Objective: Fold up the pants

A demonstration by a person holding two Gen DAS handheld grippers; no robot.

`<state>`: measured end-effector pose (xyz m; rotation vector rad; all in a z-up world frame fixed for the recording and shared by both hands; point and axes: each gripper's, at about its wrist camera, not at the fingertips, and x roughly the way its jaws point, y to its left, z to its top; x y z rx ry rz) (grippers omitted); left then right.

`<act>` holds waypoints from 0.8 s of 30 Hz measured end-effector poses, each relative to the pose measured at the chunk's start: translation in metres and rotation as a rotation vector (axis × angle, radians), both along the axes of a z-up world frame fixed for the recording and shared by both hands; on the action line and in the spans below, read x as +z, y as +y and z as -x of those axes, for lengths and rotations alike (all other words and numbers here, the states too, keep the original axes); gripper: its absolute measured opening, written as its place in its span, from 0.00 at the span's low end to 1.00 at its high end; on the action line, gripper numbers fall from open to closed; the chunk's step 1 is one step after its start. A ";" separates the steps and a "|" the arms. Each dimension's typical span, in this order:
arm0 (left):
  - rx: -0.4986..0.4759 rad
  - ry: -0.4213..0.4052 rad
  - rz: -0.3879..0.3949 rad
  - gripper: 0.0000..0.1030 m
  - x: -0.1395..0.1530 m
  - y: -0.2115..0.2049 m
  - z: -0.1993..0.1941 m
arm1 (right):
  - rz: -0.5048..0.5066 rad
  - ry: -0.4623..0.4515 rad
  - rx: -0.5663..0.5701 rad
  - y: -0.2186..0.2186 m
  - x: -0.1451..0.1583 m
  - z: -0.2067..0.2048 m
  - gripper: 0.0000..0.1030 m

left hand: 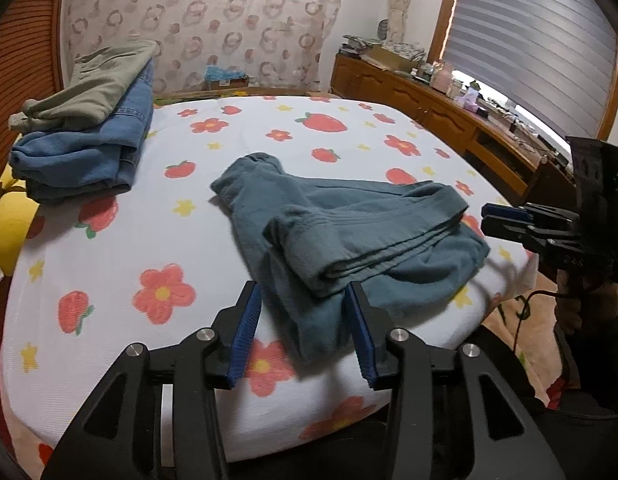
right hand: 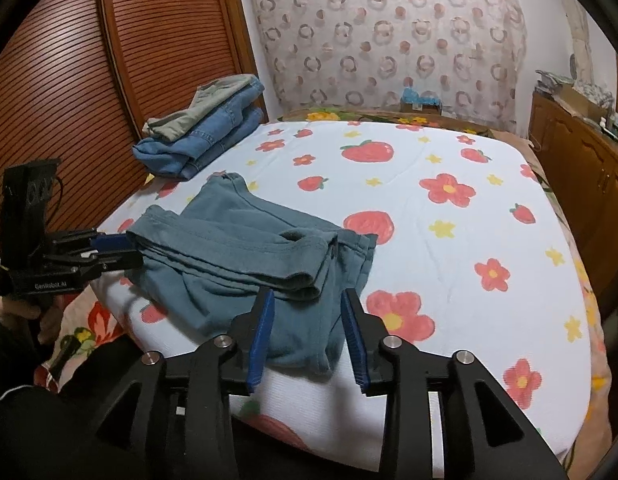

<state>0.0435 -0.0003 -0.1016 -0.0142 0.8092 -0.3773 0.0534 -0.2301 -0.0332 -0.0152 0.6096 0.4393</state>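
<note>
So the teal pants (left hand: 349, 232) are lying in a loosely folded bundle on the bed (left hand: 109, 248), near its front edge, on a white cover printed with red flowers and strawberries. One layer is doubled over on top, and a narrower end trails toward the far side. The left hand-held gripper (left hand: 303, 316) sits low over the near edge of the bundle with its blue-padded jaws spread apart; the cloth shows in the gap between them but the pads aren't pressing on it, so nothing is held. Same deal with the right hand-held gripper (right hand: 307, 322): jaws parted, hanging just over the near hem of the pants, not pinching anything. From each wrist view the other gripper shows up at the side of the bundle, just off the edge of the fabric. Back in the far left corner of the bed there's a stack of folded clothes (right hand: 201, 136), jeans underneath and an olive-grey pair on top, well apart from the teal pants. A wooden louvered door (right hand: 69, 100) stands behind that stack, and a patterned curtain (right hand: 389, 40) hangs past the far end of the bed.
</note>
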 end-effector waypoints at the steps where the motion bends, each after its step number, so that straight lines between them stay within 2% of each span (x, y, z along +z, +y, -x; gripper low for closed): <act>1: 0.006 -0.001 -0.009 0.43 0.000 0.001 -0.001 | 0.011 0.004 0.004 0.002 -0.002 -0.001 0.37; 13: 0.003 0.002 -0.060 0.43 -0.002 0.001 -0.017 | 0.116 0.052 0.026 0.031 -0.017 -0.025 0.38; 24: 0.027 -0.033 -0.058 0.43 0.010 -0.005 -0.045 | 0.188 0.043 0.016 0.044 -0.009 -0.056 0.38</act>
